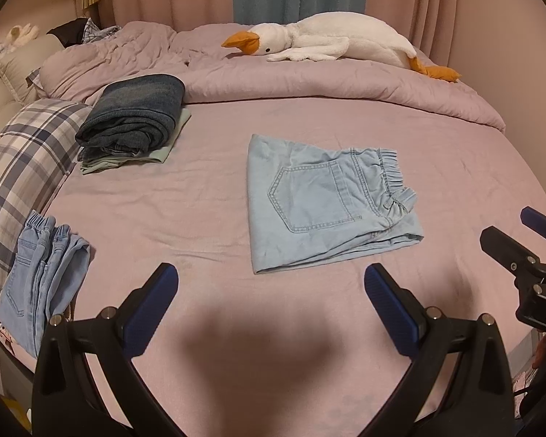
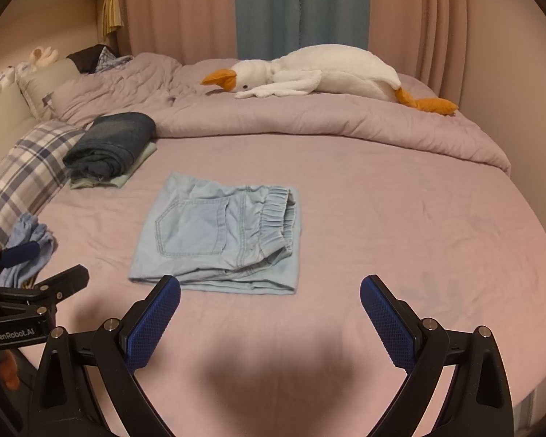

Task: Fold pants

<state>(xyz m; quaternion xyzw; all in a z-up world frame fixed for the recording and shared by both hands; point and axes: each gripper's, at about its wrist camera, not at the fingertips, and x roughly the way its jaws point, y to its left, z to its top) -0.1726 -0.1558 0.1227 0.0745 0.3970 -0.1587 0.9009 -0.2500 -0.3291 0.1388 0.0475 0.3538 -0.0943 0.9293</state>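
- Light-blue denim pants (image 1: 324, 200), folded into a compact rectangle, flat mid-bed on the mauve sheet (image 1: 455, 167).
- I've got left gripper (image 1: 271, 282) and right gripper (image 2: 270, 291) both spread wide, empty.
- Pants ahead of both; right gripper nearer, waistband end rightward.

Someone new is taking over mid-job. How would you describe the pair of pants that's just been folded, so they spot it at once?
Start from the pink bed sheet, in front of the white goose plush. Alone in its middle lie the folded light blue pants, back pocket up, elastic waistband to the right. The dark jeans stack and the other light blue pair lie at the left edge instead.
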